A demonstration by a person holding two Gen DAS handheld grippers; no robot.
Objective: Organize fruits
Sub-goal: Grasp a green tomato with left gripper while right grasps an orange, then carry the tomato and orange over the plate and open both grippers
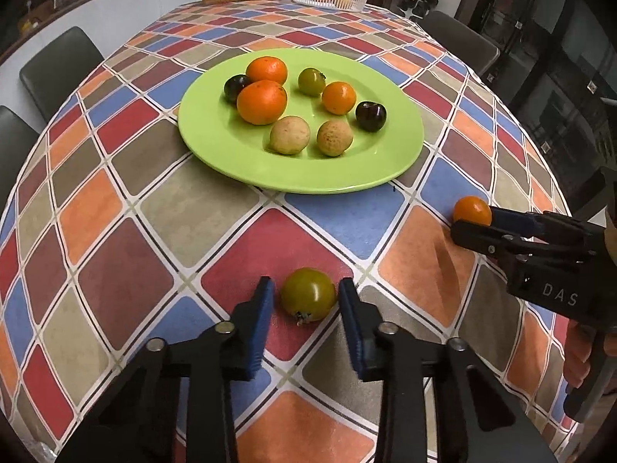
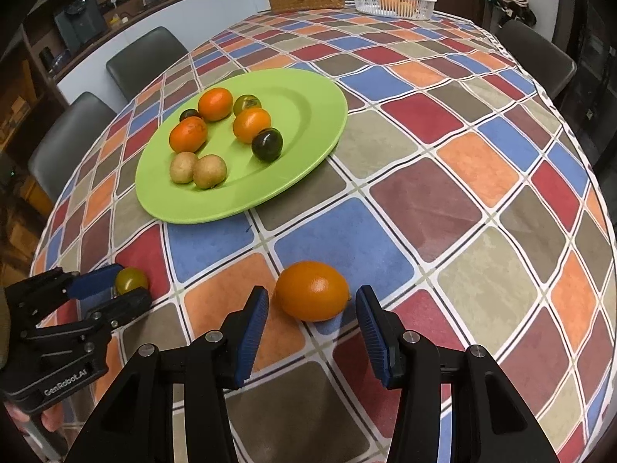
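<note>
1. Left tool (image 1: pixel 306 301) sits spread wide, its blue ribbed pads flanking a green tomato (image 1: pixel 307 294) without touching it; the tomato lies on the worktop (image 1: pixel 193 208) on a red tile of the checked cloth, well short of the green plate (image 1: pixel 300 177).
2. Right tool (image 2: pixel 312 308) is likewise parted, gripping nothing, with an orange citrus fruit (image 2: pixel 311 290) resting on the cloth between its pads, nearer the left pad than the right.
3. Risk, as I judge it: both fruits are round and smooth-skinned, so a pad that lands off-centre could squirt the fruit forward or sideways and send it rolling on the slick, glossy cloth.
4. The tomato looks thin-skinned and soft; too hard a squeeze may bruise or split it. Its stem end points toward the camera, so the pads meet its rounded flanks.
5. The citrus is firmer, with a faintly dimpled rind and a slightly oval shape; closing across its long axis would give less purchase.
6. The plate is shallow, glossy and already crowded: three orange citrus, a second green tomato, two dark cherry-like fruits and two tan, speckled round ones. A fruit dropped in could knock neighbours or roll over the low rim.
7. The two tools work near each other, so simultaneous moves toward the plate could collide.
</note>
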